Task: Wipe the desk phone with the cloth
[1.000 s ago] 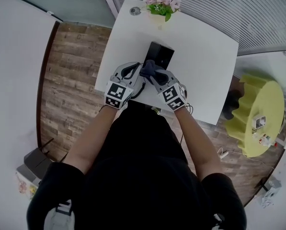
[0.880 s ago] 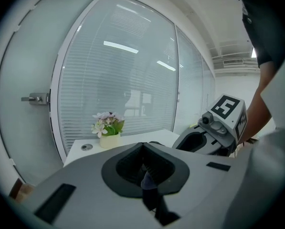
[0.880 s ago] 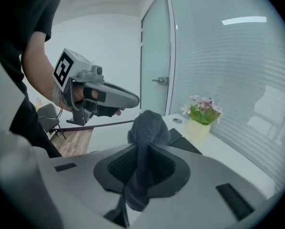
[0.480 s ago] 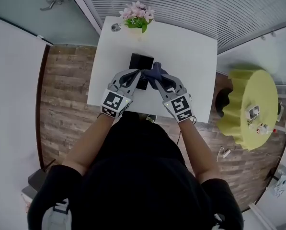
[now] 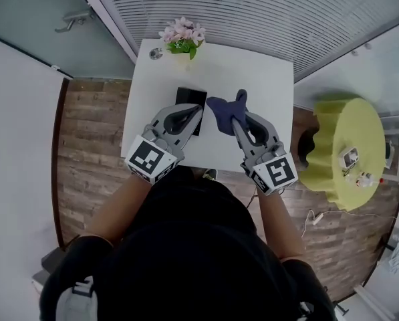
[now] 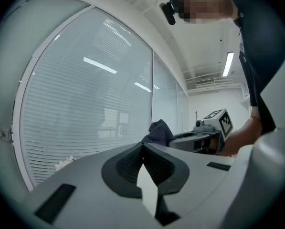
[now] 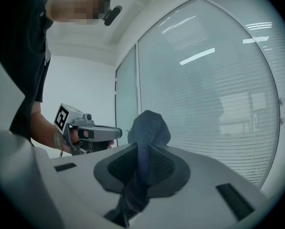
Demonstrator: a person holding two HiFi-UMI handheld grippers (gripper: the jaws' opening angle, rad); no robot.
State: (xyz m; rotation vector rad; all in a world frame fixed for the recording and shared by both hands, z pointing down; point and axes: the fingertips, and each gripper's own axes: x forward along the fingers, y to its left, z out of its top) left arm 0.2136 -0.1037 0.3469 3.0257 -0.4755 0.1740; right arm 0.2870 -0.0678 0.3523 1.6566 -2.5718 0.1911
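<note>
Head view, with both claw views. One desk phone [image 5: 190, 97], a dark oblong, lies on the white surface [image 5: 269, 89]. Its long axis runs away from the person, toward the one pot of flowers [image 5: 181, 35] at the far edge.

Two claws are in play. The left claw [image 5: 194, 110] has its jaws together on nothing, as its own view shows. In the head view its tip overlaps the phone's near right part; whether it touches the phone cannot be told.

The right claw [image 7: 141, 162] is clamped on the one cloth [image 5: 226, 110], a dark blue bunch that stands out past the jaw tips. In the head view the cloth appears just beside the phone's right edge and does not overlap it. Neither claw view shows the phone, and both look out at the blinds, so the cloth's height above the surface is not readable.

Judgement: the phone lies to the left of the cloth-bearing claw and slightly ahead. A wipe would therefore call for a short leftward carry, then strokes along the long axis. The left claw is the nearer of the two, placed to steady the phone. A yellow round table [image 5: 349, 152] stands well apart at the right.
</note>
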